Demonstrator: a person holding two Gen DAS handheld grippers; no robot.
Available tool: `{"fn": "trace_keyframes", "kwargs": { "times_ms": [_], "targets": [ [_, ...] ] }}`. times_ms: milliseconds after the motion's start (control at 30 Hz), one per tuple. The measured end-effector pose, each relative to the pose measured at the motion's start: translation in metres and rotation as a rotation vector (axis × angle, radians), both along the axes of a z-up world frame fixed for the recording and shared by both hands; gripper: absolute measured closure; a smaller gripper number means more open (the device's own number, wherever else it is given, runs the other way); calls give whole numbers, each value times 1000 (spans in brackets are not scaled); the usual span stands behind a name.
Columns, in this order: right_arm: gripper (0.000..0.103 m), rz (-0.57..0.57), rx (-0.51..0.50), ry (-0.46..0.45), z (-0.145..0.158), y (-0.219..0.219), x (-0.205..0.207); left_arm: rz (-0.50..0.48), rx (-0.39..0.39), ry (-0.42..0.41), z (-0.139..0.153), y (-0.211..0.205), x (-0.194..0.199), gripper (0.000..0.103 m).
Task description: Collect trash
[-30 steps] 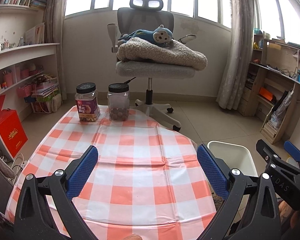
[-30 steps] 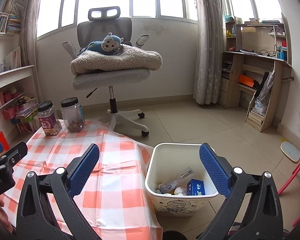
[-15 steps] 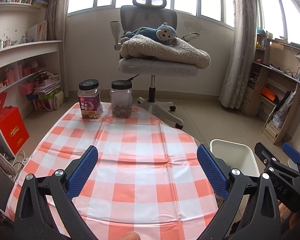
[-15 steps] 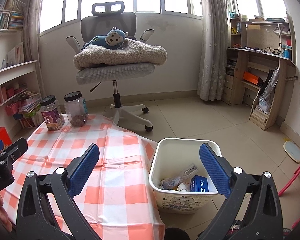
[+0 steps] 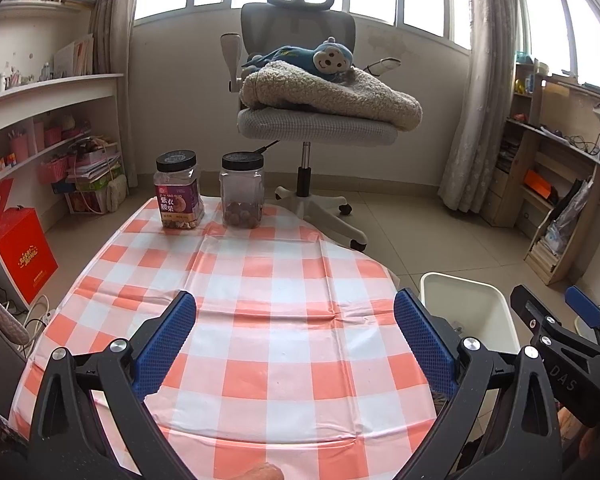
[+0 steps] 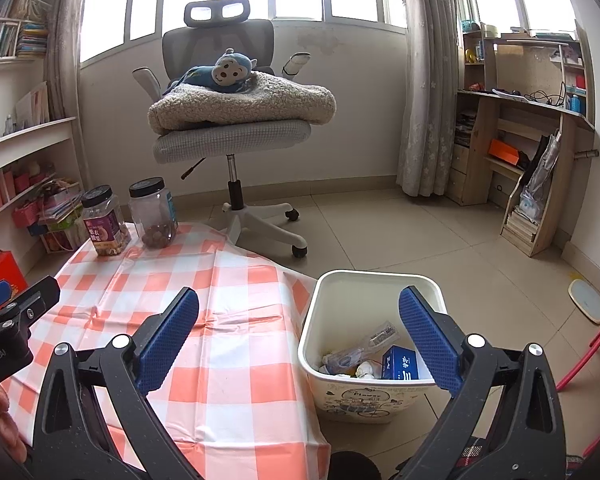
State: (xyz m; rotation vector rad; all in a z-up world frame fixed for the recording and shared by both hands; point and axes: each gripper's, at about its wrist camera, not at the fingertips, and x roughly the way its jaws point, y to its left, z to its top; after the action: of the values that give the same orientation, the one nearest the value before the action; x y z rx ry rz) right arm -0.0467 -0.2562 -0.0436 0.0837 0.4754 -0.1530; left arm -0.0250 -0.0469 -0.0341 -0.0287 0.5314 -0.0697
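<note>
Both hand-held grippers are spread apart and hold nothing: the left hand-held gripper [image 5: 296, 332] over the checkered worktop [image 5: 260, 280], the right hand-held gripper [image 6: 298, 332] just before the trash bin [image 6: 364, 388]. Inside, an empty plastic bottle [image 6: 364, 346] lies tilted, pointing up-right, beside a blue box [image 6: 400, 362].

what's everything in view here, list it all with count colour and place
jars: 2, clear with black lids, far end of table
tablecloth: 1, orange and white check, covers table
trash bin: 1, white, on floor right of table, holding a clear bottle and blue box
office chair: 1, grey, beyond table, carrying a beige blanket and blue monkey toy
left gripper: blue pads, open over table
right gripper: blue pads, open, near bin
</note>
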Motion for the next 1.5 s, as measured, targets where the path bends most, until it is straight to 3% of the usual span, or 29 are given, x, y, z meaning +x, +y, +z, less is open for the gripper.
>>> {"fn": "trace_keyframes", "kwargs": {
  "times_ms": [1000,1500],
  "targets": [
    [7,27,-5,26,-7,-4,4,12,11,-17,-7,2,0,7],
    [7,27,4,25,-9,-8,4,-29,-6,-3,-7,-5,3,7]
  ]
}}
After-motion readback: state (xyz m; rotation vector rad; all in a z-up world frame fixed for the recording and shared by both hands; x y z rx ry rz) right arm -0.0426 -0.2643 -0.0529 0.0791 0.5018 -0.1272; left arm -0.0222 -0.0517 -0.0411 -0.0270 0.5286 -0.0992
